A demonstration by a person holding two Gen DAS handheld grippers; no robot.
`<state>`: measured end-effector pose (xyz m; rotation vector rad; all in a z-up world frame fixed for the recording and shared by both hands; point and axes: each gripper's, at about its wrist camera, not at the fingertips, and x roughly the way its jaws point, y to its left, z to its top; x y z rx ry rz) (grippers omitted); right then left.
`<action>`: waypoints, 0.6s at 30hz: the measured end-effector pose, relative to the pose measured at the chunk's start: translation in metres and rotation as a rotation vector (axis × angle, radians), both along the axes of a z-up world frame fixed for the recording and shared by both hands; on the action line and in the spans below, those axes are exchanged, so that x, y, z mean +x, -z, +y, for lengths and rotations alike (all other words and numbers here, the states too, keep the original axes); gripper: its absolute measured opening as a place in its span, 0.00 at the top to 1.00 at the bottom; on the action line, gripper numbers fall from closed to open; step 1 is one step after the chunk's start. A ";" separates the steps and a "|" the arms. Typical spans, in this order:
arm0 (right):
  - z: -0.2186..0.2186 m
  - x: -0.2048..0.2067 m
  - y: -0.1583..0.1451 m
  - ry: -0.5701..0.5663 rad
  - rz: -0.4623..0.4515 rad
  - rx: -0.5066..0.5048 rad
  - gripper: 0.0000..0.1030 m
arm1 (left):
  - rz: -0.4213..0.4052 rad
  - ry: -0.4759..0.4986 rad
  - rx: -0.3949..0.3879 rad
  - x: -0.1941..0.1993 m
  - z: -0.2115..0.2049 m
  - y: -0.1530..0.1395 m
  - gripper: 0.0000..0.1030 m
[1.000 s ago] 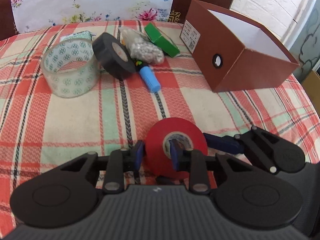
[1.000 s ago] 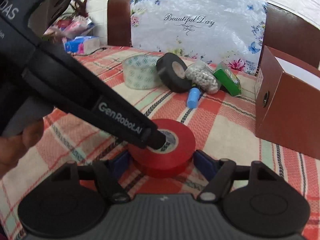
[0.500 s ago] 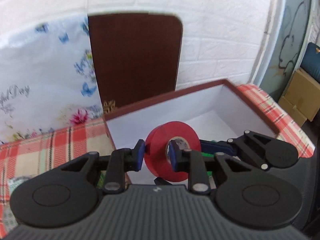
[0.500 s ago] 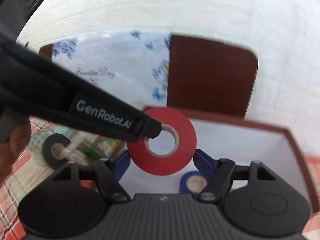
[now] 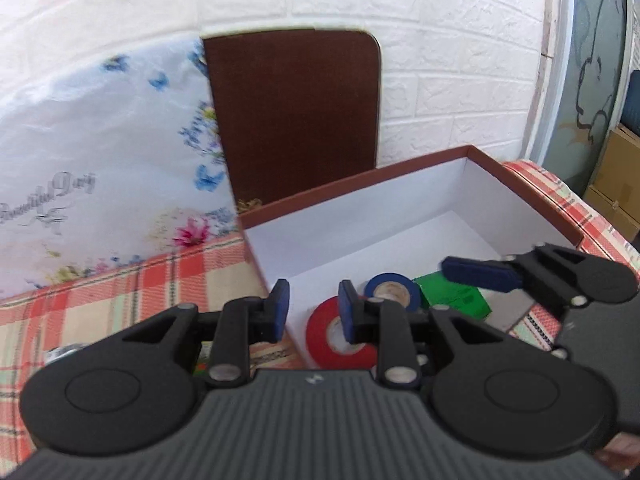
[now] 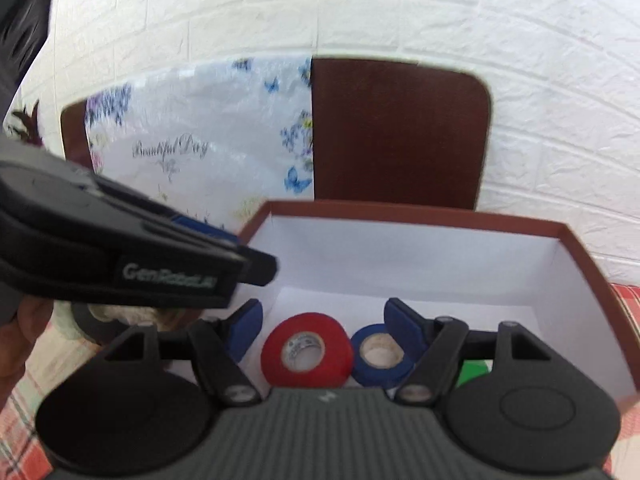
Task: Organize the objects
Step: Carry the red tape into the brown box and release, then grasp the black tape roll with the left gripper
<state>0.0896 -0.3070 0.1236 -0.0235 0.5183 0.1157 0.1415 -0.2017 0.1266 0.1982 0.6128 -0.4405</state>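
- The left gripper [image 5: 310, 312] hangs over the near corner of the box. Its jaws are apart and hold nothing.
- The right gripper [image 6: 322, 330] is over the box too. Its jaws are wide apart and empty.
- The round red roll of tape [image 6: 307, 354] lies flat on the white box floor, between and below the right jaws. No jaw touches it.
- Just beside it, under the right-hand jaw, lies a smaller round blue roll of tape [image 6: 380, 356]. They look like they touch.
- A flat green packet [image 5: 452, 294] lies past the blue roll, still inside.
- The brown cardboard box with white inside [image 6: 420, 256] has lots of room behind the jaws.
- I think three things are put away. Left of the jaws, outside the box, a dark roll [image 6: 94, 322] waits on the checked red tablecloth [image 5: 120, 288], so more is left to do.
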 end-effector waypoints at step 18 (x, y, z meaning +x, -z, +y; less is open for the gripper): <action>0.101 -0.087 0.009 -0.083 -0.009 0.064 0.33 | 0.048 -0.263 0.005 -0.076 0.142 0.037 0.68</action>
